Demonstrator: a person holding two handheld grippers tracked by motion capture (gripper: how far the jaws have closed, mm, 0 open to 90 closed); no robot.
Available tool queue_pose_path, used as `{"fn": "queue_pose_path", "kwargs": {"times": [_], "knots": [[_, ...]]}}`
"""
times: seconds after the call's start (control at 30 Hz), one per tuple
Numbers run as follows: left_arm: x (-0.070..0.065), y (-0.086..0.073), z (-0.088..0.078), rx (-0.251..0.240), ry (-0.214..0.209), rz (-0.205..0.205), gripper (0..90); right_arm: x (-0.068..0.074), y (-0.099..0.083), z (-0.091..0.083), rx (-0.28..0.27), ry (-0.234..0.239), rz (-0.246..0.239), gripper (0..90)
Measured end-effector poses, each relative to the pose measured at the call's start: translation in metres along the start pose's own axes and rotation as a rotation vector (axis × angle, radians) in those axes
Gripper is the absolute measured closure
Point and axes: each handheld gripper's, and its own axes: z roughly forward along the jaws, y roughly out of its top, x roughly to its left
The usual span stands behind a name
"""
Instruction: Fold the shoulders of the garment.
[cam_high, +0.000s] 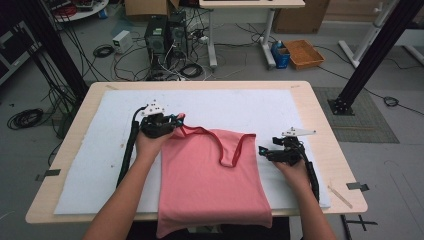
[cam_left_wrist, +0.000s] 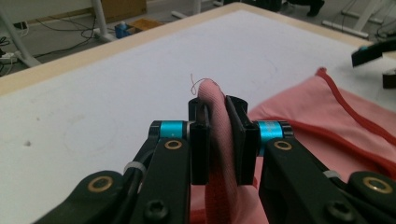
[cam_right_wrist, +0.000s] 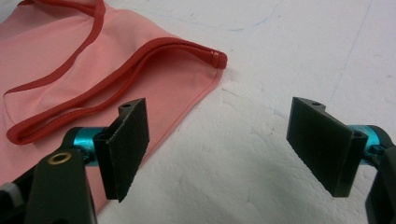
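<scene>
The table (cam_high: 320, 115) carries a pink top (cam_high: 210, 185) hanging over its near edge. The left gripper (cam_left_wrist: 218, 135) pinches its far left corner; the right gripper (cam_right_wrist: 229, 144) stands wide apart beside the right corner. Pulling one-sided could bunch the cloth

garment (cam_high: 210, 175) on mat (cam_high: 90, 150), between hand-held grippers.

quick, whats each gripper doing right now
Left gripper: shut on the pink garment, pinching its red-trimmed corner.
Right gripper: open, holding nothing, jaws wide beside the garment's other corner.
</scene>
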Motion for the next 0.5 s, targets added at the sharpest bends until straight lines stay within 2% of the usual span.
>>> {"fn": "queue_pose_path", "kwargs": {"times": [0.17, 0.27, 0.33, 0.37, 0.43, 0.5], "knots": [[-0.014, -0.014, -0.006, 0.012, -0.026, -0.031, 78.6, 0.000, 0.000, 0.000, -0.004, 0.001, 0.002, 21.0], [-0.024, -0.018, -0.009, 0.021, -0.053, -0.033, 75.2, 0.000, 0.000, 0.000, 0.000, -0.003, -0.003, 21.0], [-0.030, -0.020, -0.011, 0.029, -0.093, -0.047, 66.1, 0.001, 0.000, 0.000, -0.001, -0.009, -0.006, 21.0], [-0.033, -0.021, -0.011, 0.037, -0.114, -0.049, 66.1, 0.001, 0.000, 0.000, -0.001, -0.009, -0.006, 21.0], [-0.036, -0.024, -0.015, 0.057, -0.140, -0.063, 56.3, 0.001, 0.000, 0.000, 0.000, -0.014, -0.008, 21.0], [-0.037, -0.025, -0.021, 0.047, -0.162, -0.088, 51.3, 0.001, 0.000, 0.000, 0.002, -0.015, -0.007, 21.0]]}}
